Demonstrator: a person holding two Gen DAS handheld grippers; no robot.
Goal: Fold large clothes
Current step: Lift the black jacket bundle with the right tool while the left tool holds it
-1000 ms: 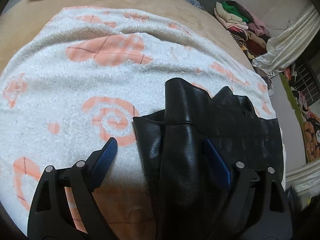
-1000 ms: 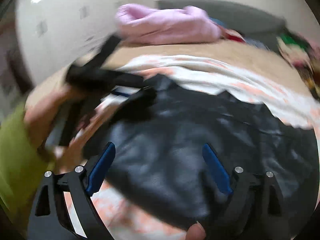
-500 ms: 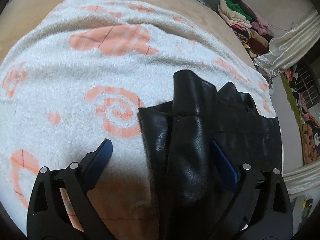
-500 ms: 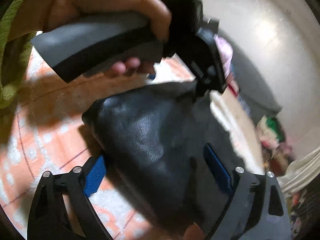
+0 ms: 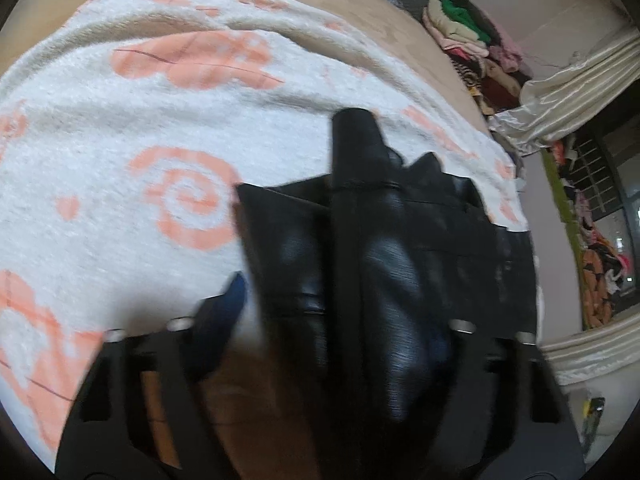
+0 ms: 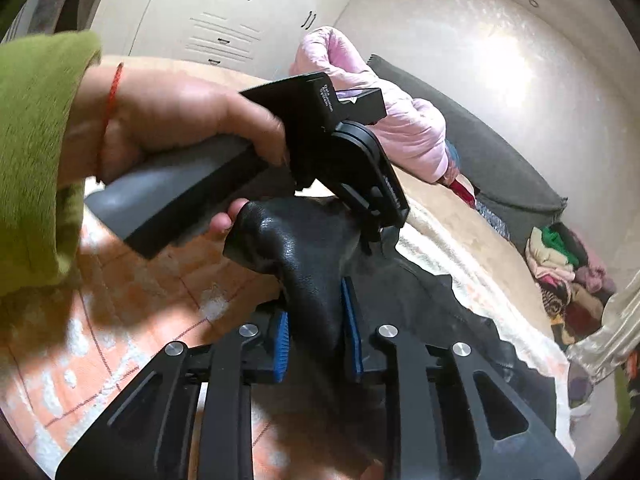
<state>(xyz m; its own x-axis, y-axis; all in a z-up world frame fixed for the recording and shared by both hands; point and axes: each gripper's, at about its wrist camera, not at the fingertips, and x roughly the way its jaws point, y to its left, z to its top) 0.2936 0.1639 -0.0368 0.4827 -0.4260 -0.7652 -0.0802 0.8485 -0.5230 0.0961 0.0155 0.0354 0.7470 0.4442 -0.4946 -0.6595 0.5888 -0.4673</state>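
A black leather garment lies bunched on a white blanket with orange shapes. My left gripper straddles a raised fold of it. Its jaws are closing, and a sliver of blanket still shows between the left pad and the leather; the right pad is hidden behind the fold. In the right wrist view my right gripper is closing, with both blue pads pressed on a hump of the garment. Just beyond it, a hand in a green sleeve holds the left gripper's body.
The blanket covers a tan bed. A pink jacket and a grey cushion lie at the far side. Piled clothes and a cream curtain stand to the right, and white cupboard doors behind.
The left jaws have narrowed around the leather fold. My right gripper has rolled, moved in under the other hand and closed from wide open onto a fold of the garment.
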